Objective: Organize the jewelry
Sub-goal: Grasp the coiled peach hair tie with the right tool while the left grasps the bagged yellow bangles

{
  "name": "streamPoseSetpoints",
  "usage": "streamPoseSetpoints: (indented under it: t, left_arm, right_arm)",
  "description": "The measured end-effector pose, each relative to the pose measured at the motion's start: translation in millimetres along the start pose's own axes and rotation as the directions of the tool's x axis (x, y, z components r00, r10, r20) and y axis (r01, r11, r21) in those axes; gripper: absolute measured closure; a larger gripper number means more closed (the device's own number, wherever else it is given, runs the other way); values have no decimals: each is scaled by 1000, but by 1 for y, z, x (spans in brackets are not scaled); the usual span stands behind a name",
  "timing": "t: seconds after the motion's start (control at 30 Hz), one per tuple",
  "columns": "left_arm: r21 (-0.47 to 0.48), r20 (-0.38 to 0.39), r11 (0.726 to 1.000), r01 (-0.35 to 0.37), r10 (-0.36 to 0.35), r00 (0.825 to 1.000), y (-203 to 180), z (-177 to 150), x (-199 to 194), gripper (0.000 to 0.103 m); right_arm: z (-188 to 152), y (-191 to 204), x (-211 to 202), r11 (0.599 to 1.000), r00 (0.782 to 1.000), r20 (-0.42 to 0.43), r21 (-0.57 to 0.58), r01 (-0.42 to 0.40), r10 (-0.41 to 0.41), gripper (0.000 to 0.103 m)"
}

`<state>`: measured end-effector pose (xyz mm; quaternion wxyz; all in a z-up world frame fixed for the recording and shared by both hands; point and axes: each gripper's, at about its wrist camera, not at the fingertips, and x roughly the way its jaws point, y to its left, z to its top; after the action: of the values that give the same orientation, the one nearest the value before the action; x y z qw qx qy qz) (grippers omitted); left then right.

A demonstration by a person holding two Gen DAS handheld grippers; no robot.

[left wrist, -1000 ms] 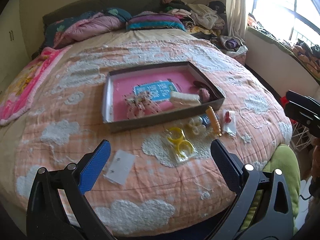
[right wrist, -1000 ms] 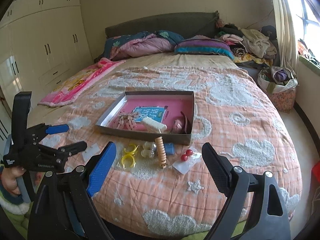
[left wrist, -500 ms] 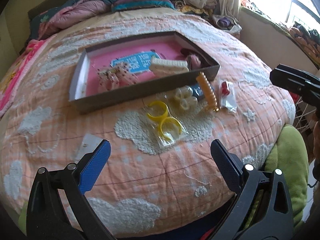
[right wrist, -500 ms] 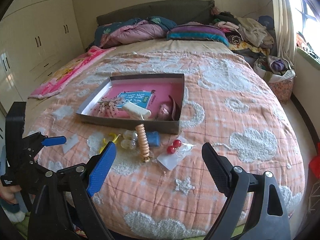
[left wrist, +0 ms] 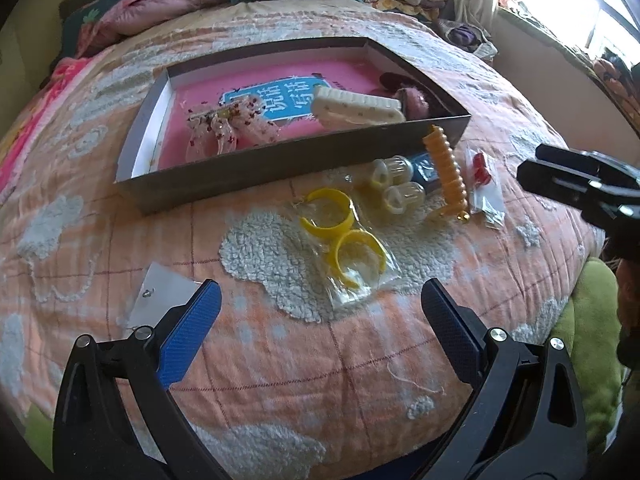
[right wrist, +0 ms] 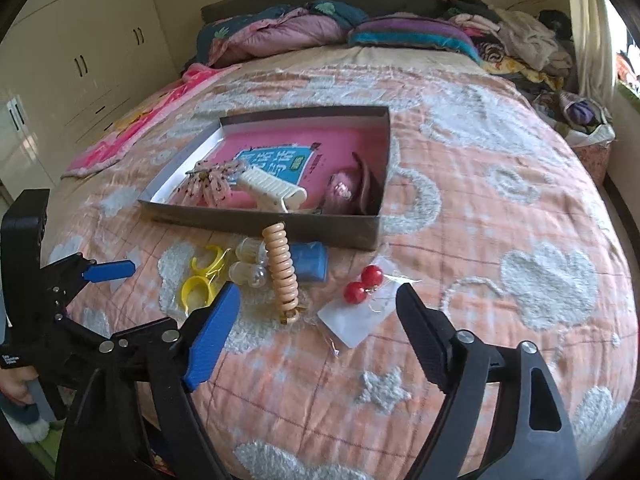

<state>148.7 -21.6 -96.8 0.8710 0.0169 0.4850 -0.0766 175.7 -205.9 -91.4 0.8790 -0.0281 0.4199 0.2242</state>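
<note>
Now both tongs sit lower and nearer the bed's peach quilt [right wrist: 500,208]: the right tongs [right wrist: 316,312] are narrowing, empty, over the bagged red ball earrings [right wrist: 362,286]; the left tongs [left wrist: 320,304] gape empty by the bagged yellow plastic hoops [left wrist: 344,236], outside the shallow grey box [left wrist: 280,160].

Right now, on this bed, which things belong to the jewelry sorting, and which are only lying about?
Belong to the job:
- grey box with pink floor
- red ball earrings in a clear bag
- yellow hoop earrings in a bag
- beige spiral coil
- two clear bell-shaped pieces
- small clear bag with a stud

Only lying about:
- folded quilts
- clothes pile
- white wardrobe
</note>
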Motion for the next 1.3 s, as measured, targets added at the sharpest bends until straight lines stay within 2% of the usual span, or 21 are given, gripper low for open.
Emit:
streamPoseSetpoints:
  t: [0.3, 0.43, 0.53, 0.63, 0.77, 0.87, 0.97, 1.07, 1.1, 1.13, 1.3]
  left_arm:
    - [-29, -9, 999, 27, -28, 1000, 4, 7, 9, 10]
    - [-31, -9, 998, 46, -46, 999, 3, 9, 13, 10]
    - [-24, -16, 998, 52, -53, 998, 1, 10, 18, 10]
    - [-23, -31, 998, 60, -61, 998, -1, 10, 25, 10]
    - [-21, -43, 997, 72, -73, 996, -7, 9, 33, 17]
    - [-2, -39, 997, 71, -71, 997, -13, 9, 34, 29]
    - [21, -38, 998, 52, -51, 998, -19, 8, 35, 54]
    - [32, -34, 998, 59, -58, 998, -21, 8, 33, 61]
    - [35, -30, 998, 58, -57, 998, -21, 8, 31, 67]
    - [32, -24, 998, 56, -56, 998, -21, 8, 28, 69]
    - [27, 7, 997, 76, -76, 997, -17, 8, 9, 69]
  right_arm:
    - [0, -2, 28, 998, 995, -70, 11, -66, 67, 48]
    - [0, 4, 41, 991, 986, -106, 16, -129, 130, 64]
    - [3, 7, 51, 992, 984, -123, 7, -128, 128, 70]
    - [5, 5, 63, 990, 979, -145, 28, -140, 143, 86]
    - [3, 3, 58, 986, 979, -126, 59, -155, 162, 86]
    - [2, -1, 49, 983, 979, -104, 80, -166, 173, 86]
    - [1, -4, 34, 982, 982, -76, 86, -166, 172, 86]
    - [0, -7, 18, 982, 984, -45, 96, -165, 170, 86]
    - [0, -7, 12, 982, 986, -37, 99, -161, 166, 86]
    - [-1, -8, 8, 982, 987, -29, 103, -155, 159, 86]
    - [-6, -11, -11, 979, 988, 9, 132, -154, 154, 86]
